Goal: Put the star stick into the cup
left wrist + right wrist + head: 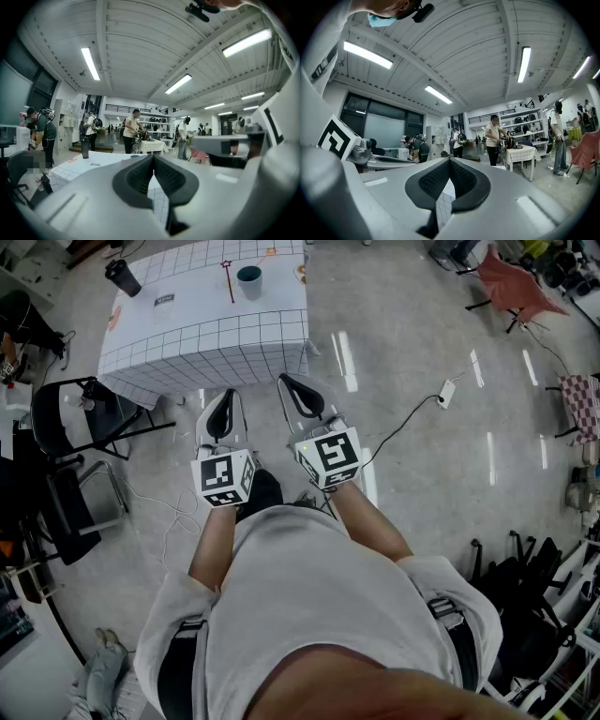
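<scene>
The step in hand is the approach, and nothing has been picked up yet. Both grippers are held out level in front of the person, short of the table [202, 343], over bare floor. The left gripper [223, 401] has its jaws pressed together with nothing between them. The right gripper [293, 388] is the same: tips meeting, empty.

The next move, I judge, calls for stepping up to the table's near edge, parting one pair of jaws and coming down low on the stick [230, 282], which is thin and lies flat.

The floor up to that near edge is open. A chair [70, 418] stands off the table's near left corner, and a cable [403, 423] runs on the floor to its right, well apart. The cloth hangs over the near edge. On the table's far half lies the stick, star end away from the person. The cup [249, 281] stands upright just right of it, not touching. A tumbler [123, 277] stands at the table's left edge, well apart from both
</scene>
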`<state>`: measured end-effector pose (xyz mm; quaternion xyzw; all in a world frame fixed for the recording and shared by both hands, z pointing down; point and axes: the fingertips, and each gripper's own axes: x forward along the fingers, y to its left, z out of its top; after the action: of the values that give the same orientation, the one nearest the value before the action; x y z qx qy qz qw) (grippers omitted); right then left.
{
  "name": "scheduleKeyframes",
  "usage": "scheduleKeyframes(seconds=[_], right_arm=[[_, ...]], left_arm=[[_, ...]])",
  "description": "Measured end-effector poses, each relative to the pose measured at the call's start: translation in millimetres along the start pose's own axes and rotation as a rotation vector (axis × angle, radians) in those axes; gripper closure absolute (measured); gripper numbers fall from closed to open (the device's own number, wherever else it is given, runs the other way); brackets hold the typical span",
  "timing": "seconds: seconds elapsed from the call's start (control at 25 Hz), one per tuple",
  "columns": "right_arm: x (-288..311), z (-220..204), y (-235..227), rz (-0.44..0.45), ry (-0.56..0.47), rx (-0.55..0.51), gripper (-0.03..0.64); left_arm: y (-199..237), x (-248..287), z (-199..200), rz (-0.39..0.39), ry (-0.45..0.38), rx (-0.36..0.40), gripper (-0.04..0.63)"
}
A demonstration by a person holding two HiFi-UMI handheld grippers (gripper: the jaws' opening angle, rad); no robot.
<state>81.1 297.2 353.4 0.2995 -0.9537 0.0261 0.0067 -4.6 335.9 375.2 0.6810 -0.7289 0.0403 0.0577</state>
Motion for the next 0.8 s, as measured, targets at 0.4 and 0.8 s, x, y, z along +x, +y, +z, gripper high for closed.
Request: scheduleKeyframes(seconds=[0.4, 0.8], right_arm=[[110, -6, 0, -0.023, 0.047, -0.017, 0.618], [173, -28, -9, -0.092, 0.113, 0.038, 0.618]], left_arm=[[75, 78, 2, -0.06, 0.034, -0.007, 0.592], [133, 125, -20, -0.143, 0.139, -0.048, 0.592]])
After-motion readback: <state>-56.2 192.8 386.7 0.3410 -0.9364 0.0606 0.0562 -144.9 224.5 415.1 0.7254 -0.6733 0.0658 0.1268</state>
